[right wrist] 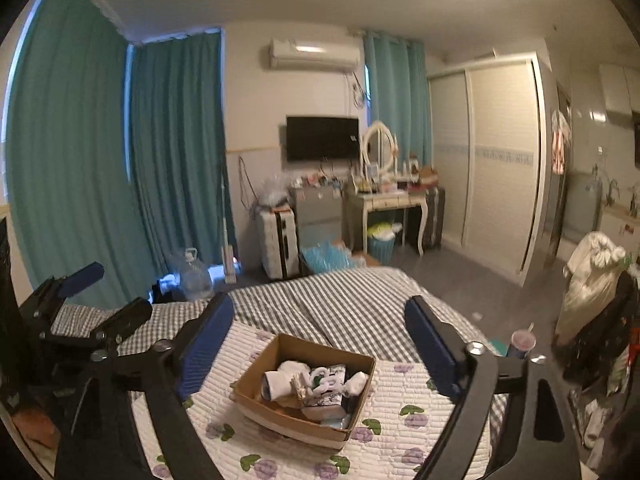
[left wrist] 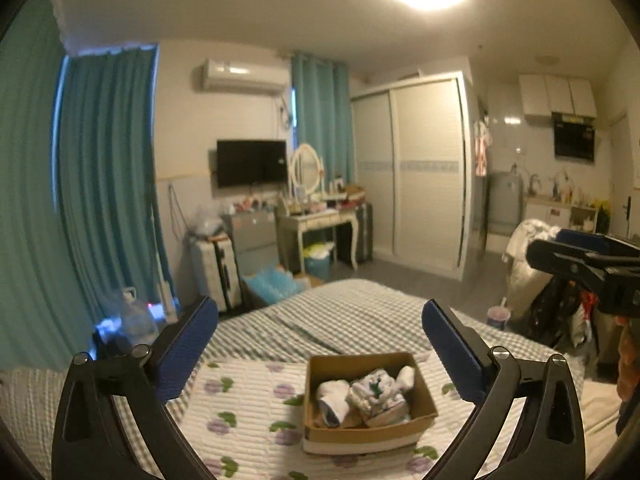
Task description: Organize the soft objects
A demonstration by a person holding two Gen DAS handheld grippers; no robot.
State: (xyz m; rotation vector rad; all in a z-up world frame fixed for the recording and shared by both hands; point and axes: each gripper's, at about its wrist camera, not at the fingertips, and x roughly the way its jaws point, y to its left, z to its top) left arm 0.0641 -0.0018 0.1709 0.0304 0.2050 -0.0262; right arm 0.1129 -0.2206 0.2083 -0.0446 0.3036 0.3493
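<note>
A brown cardboard box sits on the flowered quilt of the bed. Several soft items lie in it, a rolled white sock and a white-and-green patterned piece among them. My left gripper hangs open above and short of the box, nothing between its blue pads. My right gripper is open too, high over the box, empty. Each gripper shows at the edge of the other's view: the right one, the left one.
A checked sheet covers the bed's far end. Beyond stand a suitcase, a dressing table with a mirror, a wall television, sliding wardrobe doors and teal curtains. Clothes are heaped on the right.
</note>
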